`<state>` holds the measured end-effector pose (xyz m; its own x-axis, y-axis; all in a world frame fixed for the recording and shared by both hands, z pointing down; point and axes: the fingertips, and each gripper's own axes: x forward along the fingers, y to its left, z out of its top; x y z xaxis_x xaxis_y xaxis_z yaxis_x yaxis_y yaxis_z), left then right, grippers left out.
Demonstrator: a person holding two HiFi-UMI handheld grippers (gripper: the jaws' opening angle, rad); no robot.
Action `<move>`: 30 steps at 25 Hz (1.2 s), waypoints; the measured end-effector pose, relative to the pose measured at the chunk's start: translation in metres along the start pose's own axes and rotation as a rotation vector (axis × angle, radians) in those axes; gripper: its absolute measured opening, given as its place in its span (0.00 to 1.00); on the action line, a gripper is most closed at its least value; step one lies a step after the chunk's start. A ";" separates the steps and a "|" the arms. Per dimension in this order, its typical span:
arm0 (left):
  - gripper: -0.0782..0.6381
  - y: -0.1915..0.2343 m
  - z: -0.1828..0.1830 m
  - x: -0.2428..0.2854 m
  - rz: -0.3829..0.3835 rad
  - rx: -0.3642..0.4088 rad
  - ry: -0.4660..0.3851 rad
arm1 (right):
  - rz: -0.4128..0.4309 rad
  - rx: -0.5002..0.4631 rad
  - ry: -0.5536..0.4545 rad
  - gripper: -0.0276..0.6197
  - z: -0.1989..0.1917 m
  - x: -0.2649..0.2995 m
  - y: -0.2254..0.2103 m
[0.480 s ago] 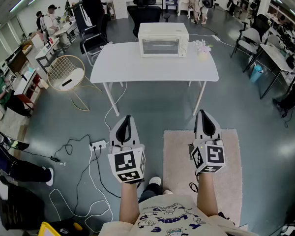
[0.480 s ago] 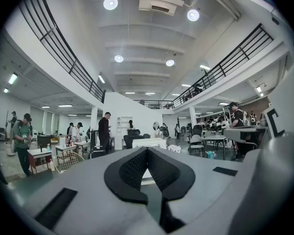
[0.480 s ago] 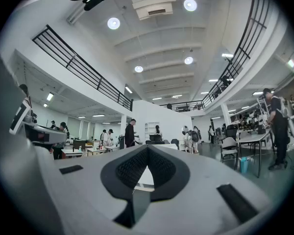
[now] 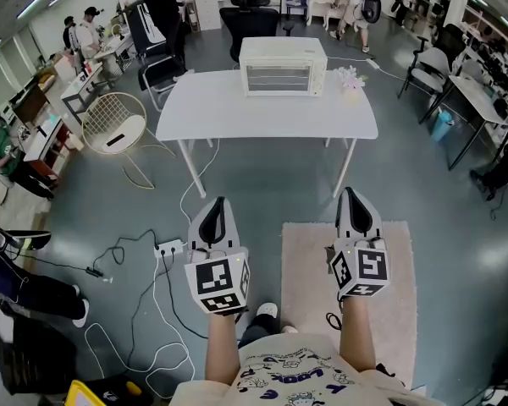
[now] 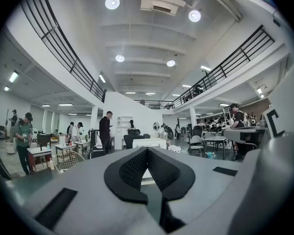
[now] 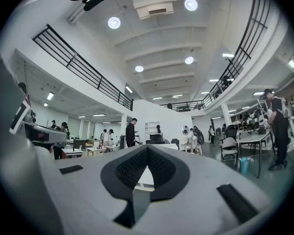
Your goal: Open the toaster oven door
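Nothing has moved since a moment ago: my left claw (image 4: 218,203) and right claw (image 4: 354,194) hang closed and empty, well short of the table (image 4: 237,121), where the toaster oven (image 4: 283,66) sits at the far edge, its door seemingly shut, so the approach is yet to begin.

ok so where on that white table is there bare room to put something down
The table is bare along its whole front, from the near edge up to the toaster oven, and across its left end. The back right is tightest: a small flower bunch stands close beside the oven.
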<state>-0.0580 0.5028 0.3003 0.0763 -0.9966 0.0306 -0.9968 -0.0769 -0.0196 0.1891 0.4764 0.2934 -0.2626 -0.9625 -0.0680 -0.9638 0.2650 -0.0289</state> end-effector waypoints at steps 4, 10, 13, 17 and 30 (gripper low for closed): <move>0.12 0.005 -0.002 0.003 0.003 0.001 0.001 | 0.002 0.003 0.001 0.04 -0.004 0.005 0.004; 0.12 0.014 -0.003 0.011 0.004 -0.008 -0.001 | 0.031 0.008 0.003 0.19 -0.005 0.018 0.014; 0.12 0.022 -0.008 0.018 0.003 -0.011 0.004 | 0.032 0.005 0.011 0.36 -0.010 0.027 0.020; 0.12 0.034 -0.010 0.034 -0.006 -0.012 0.003 | 0.027 0.006 0.011 0.36 -0.014 0.045 0.027; 0.12 0.063 -0.023 0.094 -0.048 -0.018 0.016 | -0.019 0.002 0.033 0.31 -0.034 0.097 0.035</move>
<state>-0.1145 0.4049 0.3253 0.1235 -0.9912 0.0469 -0.9923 -0.1236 -0.0002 0.1280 0.3902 0.3197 -0.2456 -0.9688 -0.0341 -0.9686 0.2466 -0.0319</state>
